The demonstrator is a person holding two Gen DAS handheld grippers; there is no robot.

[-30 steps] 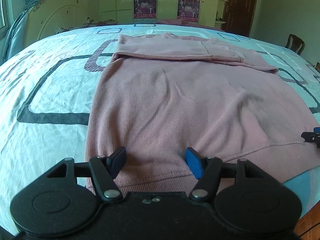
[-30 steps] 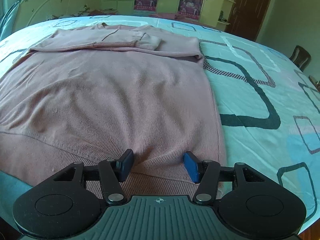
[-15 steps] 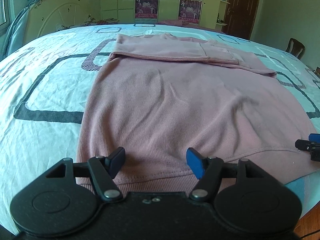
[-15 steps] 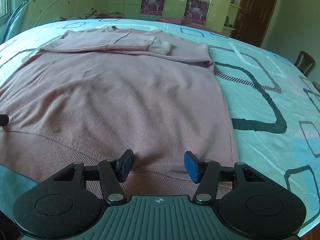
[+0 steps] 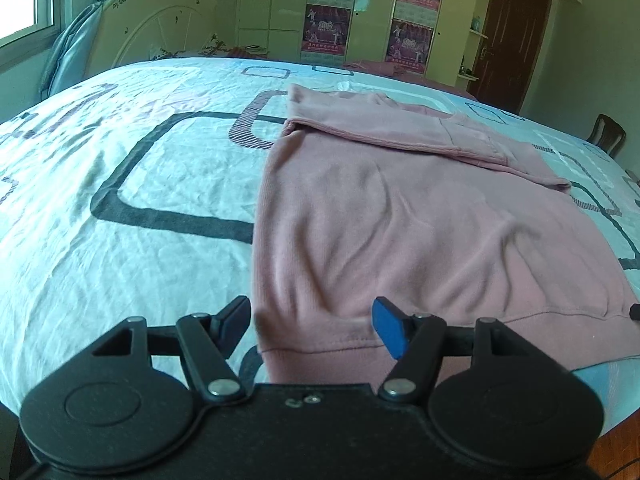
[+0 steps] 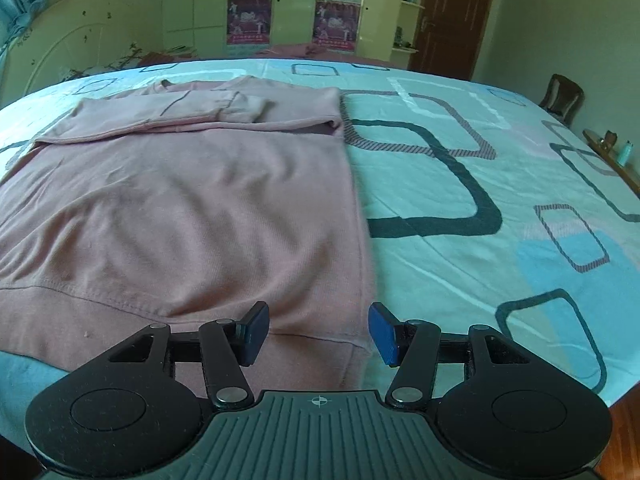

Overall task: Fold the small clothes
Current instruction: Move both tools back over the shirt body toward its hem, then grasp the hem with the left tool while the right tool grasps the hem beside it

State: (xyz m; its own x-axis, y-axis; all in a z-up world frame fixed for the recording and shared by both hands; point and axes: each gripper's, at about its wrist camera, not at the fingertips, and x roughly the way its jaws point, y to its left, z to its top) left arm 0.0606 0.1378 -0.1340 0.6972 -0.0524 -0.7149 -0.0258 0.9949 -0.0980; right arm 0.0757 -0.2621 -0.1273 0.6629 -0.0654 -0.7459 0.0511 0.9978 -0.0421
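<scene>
A pink sweater [image 5: 400, 216] lies flat on the bed, sleeves folded across its upper part. My left gripper [image 5: 310, 322] hovers open over the sweater's near left hem corner, with the side edge running between its fingers. In the right wrist view the same pink sweater [image 6: 200, 208] fills the left half. My right gripper [image 6: 318, 332] stands open above the near right hem corner, the garment's right edge just inside the blue right pad. Neither gripper presses on the cloth. A dark tip of the right gripper [image 5: 634, 311] peeks in at the left view's right edge.
The bed sheet [image 6: 460, 208] is light blue with dark rounded-square prints. A white headboard [image 5: 160, 36] and curtain stand at the far left, wardrobes with posters behind, a dark door [image 6: 452, 12] and a wooden chair [image 6: 562, 98] to the right.
Both grippers have slid outward along the hem: the left one toward the sweater's left corner, the right one toward its right corner. Jaw gaps look unchanged.
</scene>
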